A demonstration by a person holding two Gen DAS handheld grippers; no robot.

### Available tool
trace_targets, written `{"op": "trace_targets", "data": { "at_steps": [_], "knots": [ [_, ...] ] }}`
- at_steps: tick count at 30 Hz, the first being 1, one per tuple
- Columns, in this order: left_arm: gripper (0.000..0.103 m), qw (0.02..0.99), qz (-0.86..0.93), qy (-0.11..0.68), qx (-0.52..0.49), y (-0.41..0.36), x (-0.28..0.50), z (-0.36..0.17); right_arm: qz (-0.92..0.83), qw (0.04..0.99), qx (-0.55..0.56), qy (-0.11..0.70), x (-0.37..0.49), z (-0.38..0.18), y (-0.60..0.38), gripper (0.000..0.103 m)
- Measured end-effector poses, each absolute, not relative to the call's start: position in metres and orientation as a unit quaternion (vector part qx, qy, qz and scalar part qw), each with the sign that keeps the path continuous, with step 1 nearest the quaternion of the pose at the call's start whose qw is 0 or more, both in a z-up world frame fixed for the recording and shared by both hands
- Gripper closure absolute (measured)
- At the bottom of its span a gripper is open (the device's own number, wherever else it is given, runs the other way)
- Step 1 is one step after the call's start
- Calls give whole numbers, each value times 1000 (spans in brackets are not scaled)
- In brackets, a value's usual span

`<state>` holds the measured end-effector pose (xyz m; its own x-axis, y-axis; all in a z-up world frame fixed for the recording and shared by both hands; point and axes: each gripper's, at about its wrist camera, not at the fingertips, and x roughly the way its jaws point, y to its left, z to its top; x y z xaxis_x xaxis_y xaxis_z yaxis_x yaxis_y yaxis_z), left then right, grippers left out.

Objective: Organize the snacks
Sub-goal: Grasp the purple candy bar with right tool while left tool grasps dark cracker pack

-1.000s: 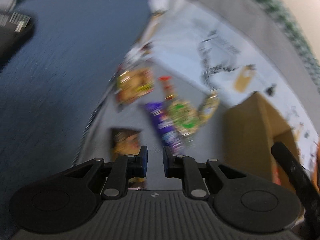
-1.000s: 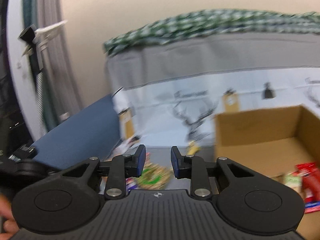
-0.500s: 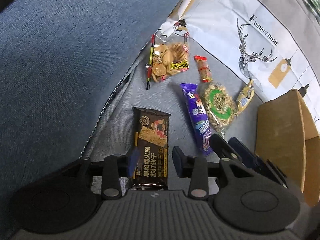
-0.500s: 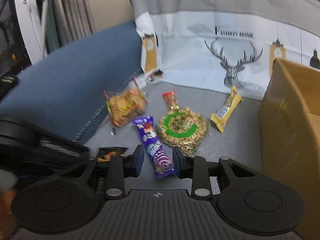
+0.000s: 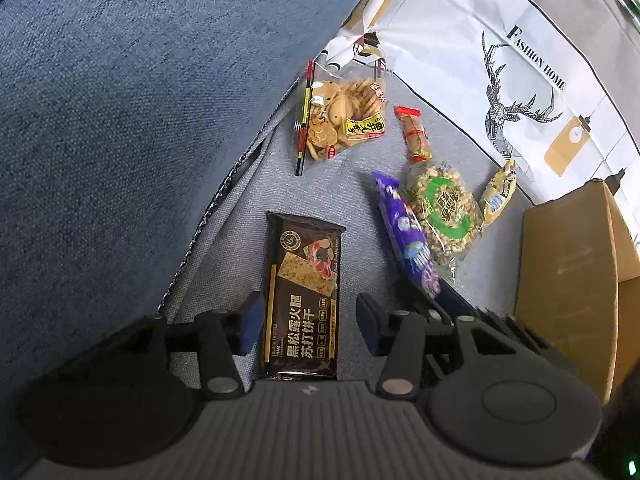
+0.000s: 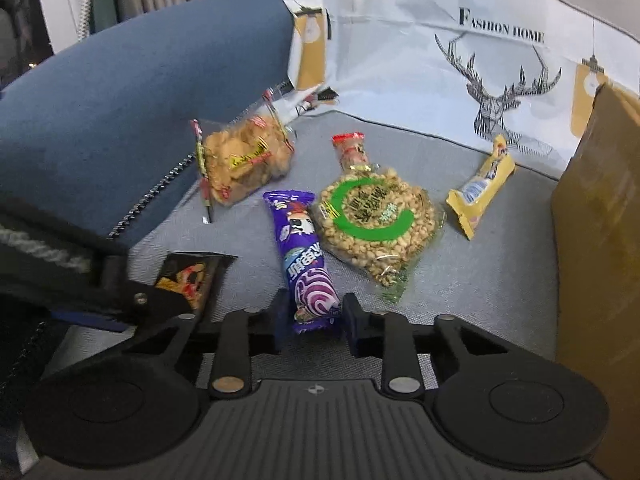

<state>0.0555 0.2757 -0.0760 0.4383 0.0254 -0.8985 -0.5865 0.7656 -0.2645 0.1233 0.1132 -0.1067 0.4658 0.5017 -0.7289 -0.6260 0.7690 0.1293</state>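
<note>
Cracker pack (image 5: 302,300) is lying on the sofa seat (image 5: 352,188), long axis running straight away between my left claw (image 5: 306,326) pads, which are opening, untouched. Purple bar (image 6: 306,264) is sitting likewise in my closing right claw (image 6: 314,316).

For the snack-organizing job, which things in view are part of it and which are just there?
Part of the job: black cracker pack, purple wafer pack, green-label peanut bag, cookie bag, red bar, yellow bar, cardboard box.

Just there: blue cushion, deer-print cloth.
</note>
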Motion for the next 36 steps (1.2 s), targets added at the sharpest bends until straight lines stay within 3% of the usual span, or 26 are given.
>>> {"op": "trace_targets", "data": {
  "at_steps": [14, 18, 24, 36],
  "knots": [
    [46, 805, 172, 518, -232, 265, 56, -80, 278, 852, -100, 432, 47, -65, 36, 76],
    [44, 805, 176, 528, -206, 260, 59, -84, 272, 859, -89, 425, 11, -78, 20, 76],
    [43, 805, 174, 539, -175, 253, 66, -90, 291, 855, -83, 420, 19, -90, 27, 67],
    [44, 806, 168, 551, -137, 242, 73, -98, 318, 852, -98, 404, 20, -103, 46, 64]
  ]
}}
